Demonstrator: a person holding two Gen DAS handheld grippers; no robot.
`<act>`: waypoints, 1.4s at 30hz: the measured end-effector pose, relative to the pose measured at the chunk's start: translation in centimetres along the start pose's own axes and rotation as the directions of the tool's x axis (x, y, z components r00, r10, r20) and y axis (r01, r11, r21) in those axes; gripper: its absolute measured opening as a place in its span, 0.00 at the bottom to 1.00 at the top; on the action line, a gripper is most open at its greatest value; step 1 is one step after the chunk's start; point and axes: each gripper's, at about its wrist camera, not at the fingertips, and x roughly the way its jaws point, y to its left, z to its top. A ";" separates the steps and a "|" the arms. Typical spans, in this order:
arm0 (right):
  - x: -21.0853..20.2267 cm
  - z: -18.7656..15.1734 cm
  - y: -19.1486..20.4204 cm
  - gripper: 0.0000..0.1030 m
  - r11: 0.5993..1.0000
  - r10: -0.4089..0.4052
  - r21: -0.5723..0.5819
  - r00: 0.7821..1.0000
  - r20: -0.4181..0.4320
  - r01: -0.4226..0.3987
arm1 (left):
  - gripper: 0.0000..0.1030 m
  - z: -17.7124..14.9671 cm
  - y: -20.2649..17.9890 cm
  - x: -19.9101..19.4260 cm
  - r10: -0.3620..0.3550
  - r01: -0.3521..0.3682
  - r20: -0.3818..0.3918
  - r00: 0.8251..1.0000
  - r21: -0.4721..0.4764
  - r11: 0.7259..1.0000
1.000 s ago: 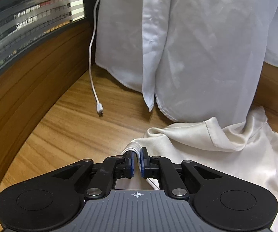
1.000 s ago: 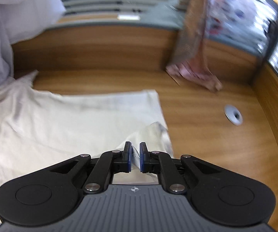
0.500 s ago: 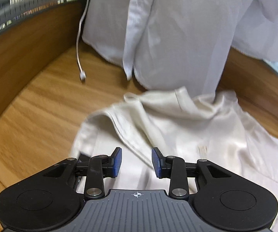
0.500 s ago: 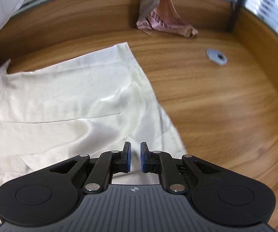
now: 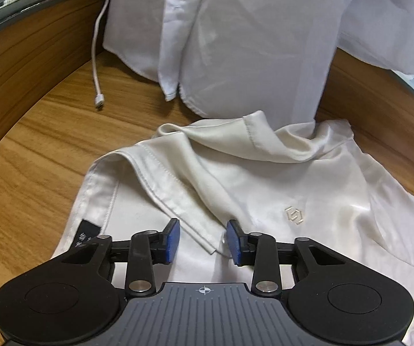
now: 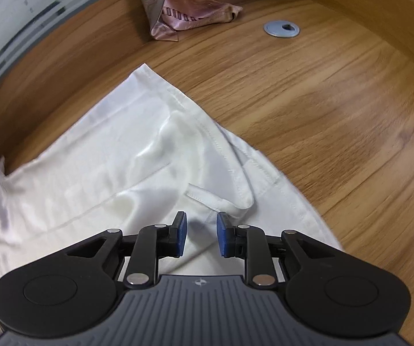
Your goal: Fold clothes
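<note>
The cream shirt lies rumpled on the wooden bench, its far edge against a hanging white shirt, with a white cable dangling beside. Left tongs stand apart over the collar; right tongs are opening over the hem, gripping nothing. A pink cloth and a metal grommet sit well beyond.

Both jaws off cream shirt, L parted, R opening.
</note>
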 end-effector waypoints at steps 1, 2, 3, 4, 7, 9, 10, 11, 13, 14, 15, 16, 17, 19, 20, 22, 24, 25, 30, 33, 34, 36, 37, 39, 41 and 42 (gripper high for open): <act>0.1 0.1 0.1 0.36 1.000 0.005 0.019 1.000 -0.002 -0.005 | 0.33 0.0 -0.3 0.1 -0.005 0.005 0.000 1.000 0.006 1.000; 0.3 0.2 0.3 0.41 0.999 0.003 0.034 1.000 -0.001 -0.003 | 0.33 0.0 -0.6 0.1 -0.012 0.012 0.001 1.000 0.014 1.000; 0.5 0.3 0.5 0.44 0.999 -0.006 0.043 1.000 -0.001 0.006 | 0.33 0.0 -0.8 0.2 -0.014 0.014 0.003 1.000 0.023 1.000; 0.7 0.4 0.9 0.47 0.999 -0.023 0.037 1.000 -0.002 0.023 | 0.33 0.0 -1.2 0.3 -0.012 0.012 0.006 1.000 0.036 0.999; 1.2 0.6 2.0 0.47 0.997 -0.077 0.000 0.997 -0.002 0.077 | 0.16 0.0 -1.7 0.5 -0.009 0.008 0.018 1.000 0.059 0.998; 1.4 0.5 2.6 0.47 0.994 -0.104 -0.035 0.995 0.005 0.104 | 0.09 0.1 -1.8 0.5 -0.004 0.003 0.022 1.000 0.049 0.999; 1.5 0.5 2.8 0.42 0.991 -0.119 -0.058 0.993 0.009 0.120 | 0.07 0.2 -1.9 0.5 0.005 -0.006 0.026 1.000 0.054 0.999; 1.6 0.5 3.0 0.32 0.987 -0.136 -0.081 0.991 0.014 0.137 | 0.07 0.3 -2.0 0.5 0.014 -0.016 0.031 0.999 0.059 0.998; 1.6 0.5 3.2 0.09 0.981 -0.156 -0.111 0.988 0.020 0.158 | 0.07 0.5 -1.9 0.4 0.021 -0.023 0.041 0.999 0.059 0.998; 1.6 0.7 3.0 0.01 0.982 -0.152 -0.109 0.988 0.018 0.153 | 0.06 0.7 -1.8 0.2 0.024 -0.027 0.045 0.999 0.057 0.998; 1.5 0.8 2.8 0.01 0.983 -0.147 -0.108 0.989 0.015 0.148 | 0.06 1.1 -1.6 0.0 0.032 -0.035 0.051 0.998 0.058 0.998; 1.3 1.0 2.7 0.01 0.984 -0.142 -0.108 0.990 0.022 0.144 | 0.06 1.5 -1.4 -0.3 0.029 -0.032 0.059 0.998 0.053 0.998; 1.0 1.2 2.7 0.01 0.984 -0.137 -0.110 0.990 0.033 0.140 | 0.06 1.9 -1.3 -0.6 0.025 -0.028 0.066 0.998 0.046 0.999; 0.2 1.7 2.9 0.01 0.981 -0.125 -0.141 0.989 0.077 0.135 | 0.06 2.6 -1.1 -1.4 0.001 -0.004 0.081 0.997 0.035 0.999; -0.3 1.9 3.1 0.01 0.978 -0.121 -0.161 0.988 0.099 0.136 | 0.06 3.0 -1.2 -1.7 -0.012 0.008 0.089 0.996 0.047 0.999; -1.0 2.6 3.4 0.01 0.974 -0.109 -0.183 0.985 0.132 0.132 | 0.06 3.6 -1.5 -2.5 -0.022 0.014 0.110 0.994 0.077 0.997; -1.7 3.4 3.6 0.01 0.972 -0.096 -0.195 0.982 0.163 0.127 | 0.06 4.3 -1.7 -3.3 -0.029 0.018 0.128 0.991 0.086 0.996; -2.2 3.7 3.6 0.01 0.973 -0.088 -0.193 0.980 0.179 0.123 | 0.06 4.7 -1.7 -3.6 -0.028 0.018 0.132 0.991 0.082 0.996; -4.0 4.9 3.4 0.01 0.980 -0.053 -0.176 0.974 0.219 0.093 | 0.06 5.8 -1.4 -5.0 -0.024 0.016 0.122 0.992 0.065 0.998; -4.1 4.8 2.9 0.01 0.986 -0.030 -0.159 0.982 0.185 0.060 | 0.06 5.8 -1.2 -5.4 -0.020 0.013 0.100 0.995 0.068 0.998; -4.0 4.6 2.8 0.01 0.987 -0.021 -0.151 0.986 0.165 0.046 | 0.06 5.7 -1.0 -5.6 -0.019 0.013 0.094 0.995 0.068 0.998; -3.5 4.2 2.7 0.02 0.990 -0.003 -0.136 0.992 0.125 0.020 | 0.06 5.4 -0.8 -5.9 -0.017 0.012 0.087 0.996 0.067 0.998; -3.1 3.9 2.8 0.03 0.991 0.002 -0.132 0.995 0.102 0.012 | 0.06 5.2 -0.6 -6.0 -0.014 0.008 0.083 0.996 0.067 0.998; -2.2 3.2 3.2 0.06 0.992 0.002 -0.126 0.998 0.059 0.006 | 0.06 4.9 -0.2 -6.0 -0.005 0.001 0.072 0.997 0.060 0.998; -1.3 2.5 3.6 0.21 0.993 -0.012 -0.121 1.000 0.021 0.015 | 0.06 4.6 0.2 -5.9 0.000 -0.003 0.061 0.998 0.046 0.999; -0.8 2.2 3.8 0.26 0.992 -0.020 -0.121 1.000 0.011 0.021 | 0.06 4.6 0.4 -5.9 0.002 -0.004 0.057 0.998 0.040 0.999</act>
